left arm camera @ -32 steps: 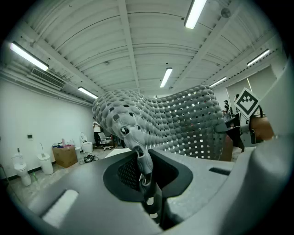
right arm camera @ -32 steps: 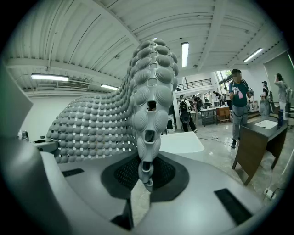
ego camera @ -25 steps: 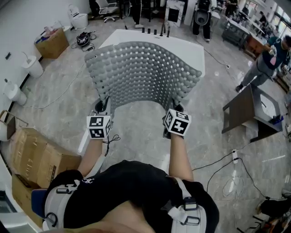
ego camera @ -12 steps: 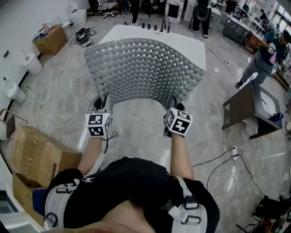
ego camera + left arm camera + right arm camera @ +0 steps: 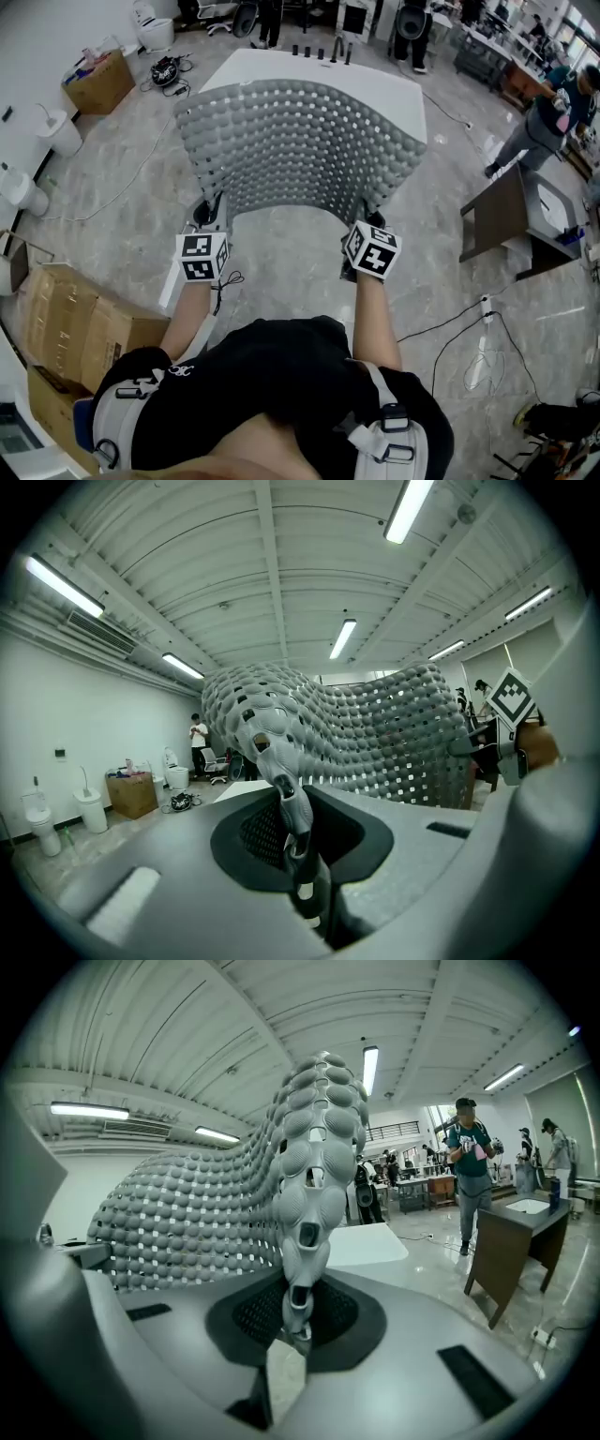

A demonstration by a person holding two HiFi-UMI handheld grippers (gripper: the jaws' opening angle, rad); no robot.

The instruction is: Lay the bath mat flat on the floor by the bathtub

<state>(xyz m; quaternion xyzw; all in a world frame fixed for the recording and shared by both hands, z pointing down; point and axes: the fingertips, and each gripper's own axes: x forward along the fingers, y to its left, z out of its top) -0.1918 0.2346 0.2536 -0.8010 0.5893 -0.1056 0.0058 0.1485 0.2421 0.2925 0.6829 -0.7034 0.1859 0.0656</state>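
Note:
A grey bath mat (image 5: 295,145) of rounded bumps and small holes hangs spread in the air between my two grippers, bowed toward me. My left gripper (image 5: 210,217) is shut on the mat's near left corner, my right gripper (image 5: 366,225) on its near right corner. In the left gripper view the mat's edge (image 5: 281,789) runs down between the jaws and the mat (image 5: 366,728) fans out ahead. The right gripper view shows the mat's edge (image 5: 305,1241) pinched between the jaws. The white bathtub (image 5: 375,80) lies behind the mat, mostly hidden by it.
Grey marble floor (image 5: 281,262) lies below the mat. Cardboard boxes (image 5: 75,323) stand at my left, a dark desk (image 5: 511,220) at my right, cables (image 5: 478,347) on the floor at right. A person (image 5: 548,108) stands at far right. Toilets (image 5: 56,131) line the left wall.
The mat stays held up between both grippers. My right gripper has drifted slightly right; the view has shifted a little.

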